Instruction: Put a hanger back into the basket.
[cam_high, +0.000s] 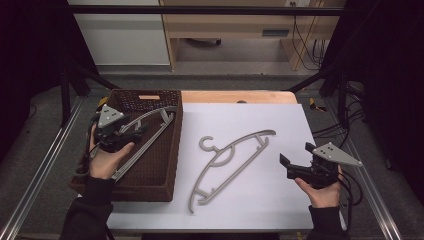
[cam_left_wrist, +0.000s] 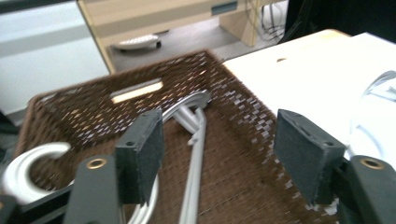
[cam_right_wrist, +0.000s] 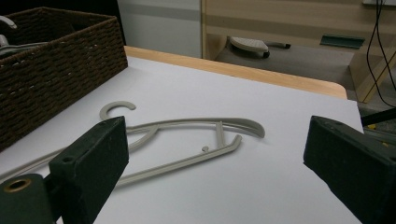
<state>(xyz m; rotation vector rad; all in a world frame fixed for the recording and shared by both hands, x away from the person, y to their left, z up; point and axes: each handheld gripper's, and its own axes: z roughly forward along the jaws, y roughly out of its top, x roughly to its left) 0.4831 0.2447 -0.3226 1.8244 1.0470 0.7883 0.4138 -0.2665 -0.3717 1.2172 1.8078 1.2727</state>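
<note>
A grey plastic hanger (cam_high: 250, 136) lies flat on the white sheet (cam_high: 280, 200), its hook toward the basket. It also lies ahead of the jaws in the right gripper view (cam_right_wrist: 187, 160). A second grey hanger (cam_high: 150, 140) rests slanted inside the brown wicker basket (cam_high: 145, 192) at the left. My left gripper (cam_high: 137, 131) hovers over the basket, open. Its pads (cam_left_wrist: 140, 158) stand apart above that hanger (cam_left_wrist: 194, 172) with nothing between them. My right gripper (cam_high: 284, 166) is held near the sheet's right edge, pointing left at the flat hanger, jaws wide and open (cam_right_wrist: 215, 163).
The basket (cam_right_wrist: 56, 60) takes up the table's left side, its wall rising beside the sheet. A wooden table edge (cam_high: 235, 96) shows behind the sheet. Metal frame rails run along both sides, cables trail at the right, and wooden furniture stands beyond the table.
</note>
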